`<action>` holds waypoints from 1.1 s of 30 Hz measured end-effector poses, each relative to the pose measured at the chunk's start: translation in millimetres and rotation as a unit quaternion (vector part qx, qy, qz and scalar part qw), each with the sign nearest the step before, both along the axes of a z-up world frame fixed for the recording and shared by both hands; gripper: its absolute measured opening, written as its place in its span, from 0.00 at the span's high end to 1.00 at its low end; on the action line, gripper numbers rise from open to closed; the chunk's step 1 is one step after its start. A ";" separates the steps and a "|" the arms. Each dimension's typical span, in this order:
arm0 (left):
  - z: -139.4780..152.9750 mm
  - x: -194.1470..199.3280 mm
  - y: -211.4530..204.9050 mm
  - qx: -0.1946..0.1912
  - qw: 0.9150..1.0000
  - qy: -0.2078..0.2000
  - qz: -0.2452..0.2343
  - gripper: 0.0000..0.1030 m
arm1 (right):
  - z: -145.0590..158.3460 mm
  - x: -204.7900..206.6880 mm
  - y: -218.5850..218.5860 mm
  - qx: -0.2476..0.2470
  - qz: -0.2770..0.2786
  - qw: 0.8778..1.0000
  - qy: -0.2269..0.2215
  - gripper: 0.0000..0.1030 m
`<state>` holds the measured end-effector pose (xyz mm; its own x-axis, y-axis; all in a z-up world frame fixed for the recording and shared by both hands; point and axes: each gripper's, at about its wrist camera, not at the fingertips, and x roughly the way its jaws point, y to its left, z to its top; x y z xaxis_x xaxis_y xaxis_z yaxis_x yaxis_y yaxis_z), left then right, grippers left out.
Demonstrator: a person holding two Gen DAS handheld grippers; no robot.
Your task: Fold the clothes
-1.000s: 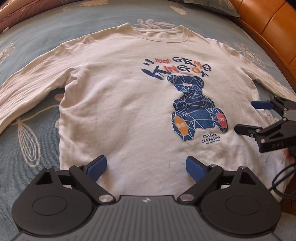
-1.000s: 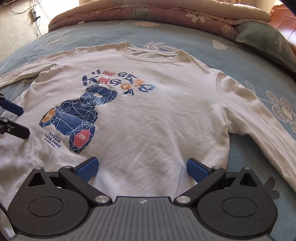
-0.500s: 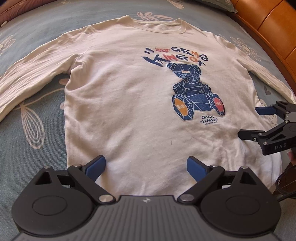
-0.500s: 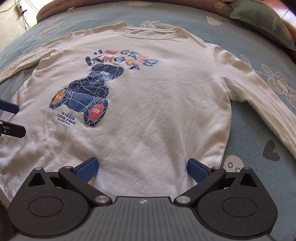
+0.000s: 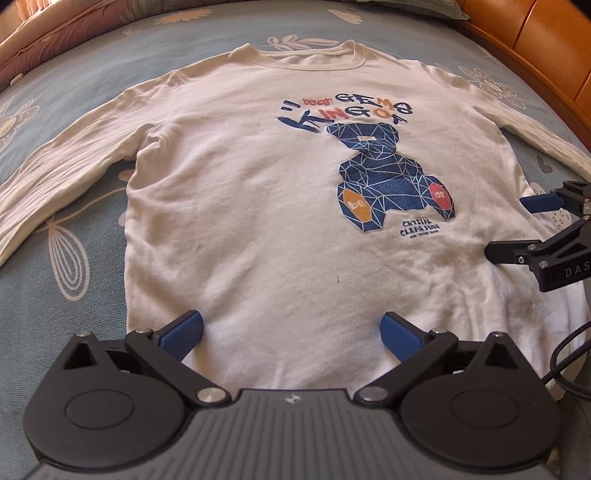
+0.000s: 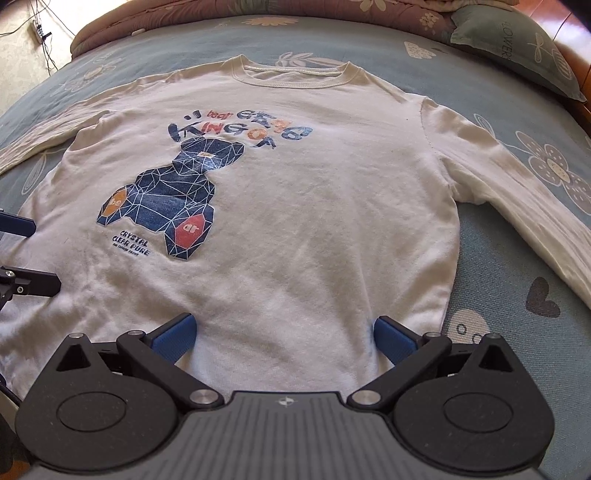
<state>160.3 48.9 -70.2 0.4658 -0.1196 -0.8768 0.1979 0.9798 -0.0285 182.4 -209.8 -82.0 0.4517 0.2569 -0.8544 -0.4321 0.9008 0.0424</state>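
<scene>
a cream long-sleeved cotton sweatshirt (image 5: 258, 206) lay flat, front side up, on a blue-grey bedsheet printed with pale flowers and leaves (image 5: 62, 258), its ribbed neckline toward 12 o'clock and its hem toward 6 o'clock in both wrist views. a navy geometric bear print with orange and red patches (image 5: 384, 184) sat on the chest below multicoloured lettering; it appeared right of centre in the left wrist view and left of centre in the right wrist view (image 6: 166, 206). one sleeve ran out toward 9 o'clock in the left wrist view, the other toward 3 o'clock in the right wrist view (image 6: 524, 221).

the left gripper (image 5: 291, 334) was at 6 o'clock of its own view, over the hem near the garment's left-hand corner, its blue-padded fingers (image 5: 183, 332) spread wide with only cloth visible between them and nothing clasped. the right gripper (image 6: 282, 332) stood likewise at 6 o'clock of its view, over the hem near the opposite side seam, fingers parted and empty. whether either pad pressed on the fabric could not be told.

each tool showed in the other's view: the right gripper entered at 3 o'clock in the left wrist view (image 5: 517, 225), the left gripper at 9 o'clock in the right wrist view (image 6: 33, 254), both with fingers apart. a folded brown floral quilt (image 6: 258, 14) lay at 12 o'clock, a grey-green pillow (image 6: 517, 48) at 2 o'clock, and an orange wooden bed frame (image 5: 546, 40) at 2 o'clock in the left wrist view.
</scene>
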 end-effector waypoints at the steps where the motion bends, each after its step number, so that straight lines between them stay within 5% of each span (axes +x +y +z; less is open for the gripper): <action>1: -0.4 -1.6 0.0 0.000 1.000 -0.005 0.000 0.01 | 0.1 0.3 0.1 0.000 0.000 1.000 0.000 0.00; 13: 5.9 -70.9 -11.9 0.021 0.989 -0.143 0.010 0.01 | 13.6 -58.2 -14.5 0.046 -0.031 0.991 -0.124 0.00; 19: -1.9 -91.6 -32.4 0.001 0.989 -0.149 -0.025 0.01 | 7.5 -105.3 -3.5 0.046 -0.020 0.991 -0.127 0.00; 33: -20.2 -101.1 -35.7 -0.008 0.989 -0.146 0.020 0.01 | -9.2 -113.7 8.0 0.023 -0.039 0.992 -0.121 0.00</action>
<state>59.2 13.1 -90.4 0.7035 -0.1095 -0.7023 0.1615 0.9868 0.0079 68.7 -201.8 -91.2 0.6629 0.2490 -0.7060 -0.3629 0.9318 -0.0121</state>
